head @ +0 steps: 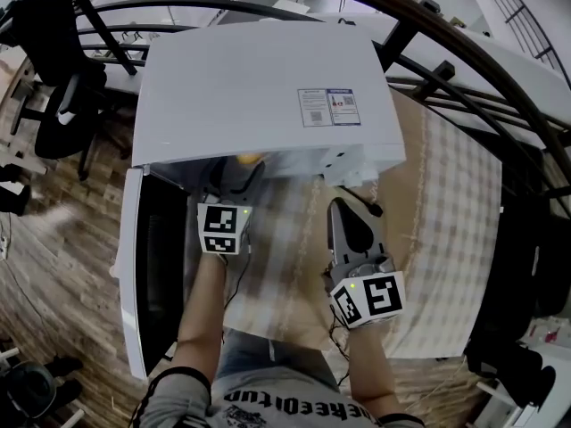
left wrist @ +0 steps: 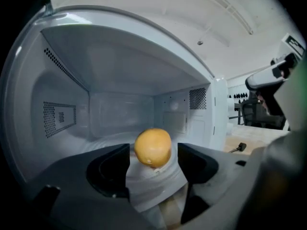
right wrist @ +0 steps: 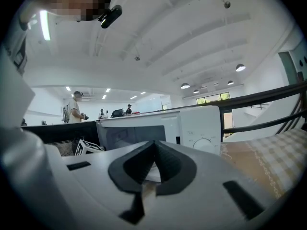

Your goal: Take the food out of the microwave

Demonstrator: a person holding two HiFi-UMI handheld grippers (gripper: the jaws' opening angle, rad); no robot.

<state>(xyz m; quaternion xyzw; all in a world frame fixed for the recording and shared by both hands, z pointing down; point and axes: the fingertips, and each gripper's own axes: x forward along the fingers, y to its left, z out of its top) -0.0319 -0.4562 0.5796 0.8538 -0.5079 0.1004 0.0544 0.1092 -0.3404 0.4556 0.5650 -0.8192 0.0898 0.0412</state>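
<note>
Door wide open on the white box-shaped microwave point(head: 259, 87), and this looks like the reach-in: the left gripper point(left wrist: 153, 169) is at the cavity mouth with jaws spread, while the right gripper point(right wrist: 154, 152) waits outside, jaws pressed together on nothing. The round orange fruit point(left wrist: 152, 147) sits untouched on the cavity floor, lined up with that gap, so next I'd say push in and close gently. It's nearly spherical with no real long axis, a pale spot low on its near side.

A wood-plank floor point(head: 53, 248) lies under a black office chair point(head: 64, 105). A checked cloth point(head: 455, 212) covers the tan worktop point(head: 403, 127). Round lamps point(right wrist: 240, 67) glow on the white ceiling point(right wrist: 168, 32).
</note>
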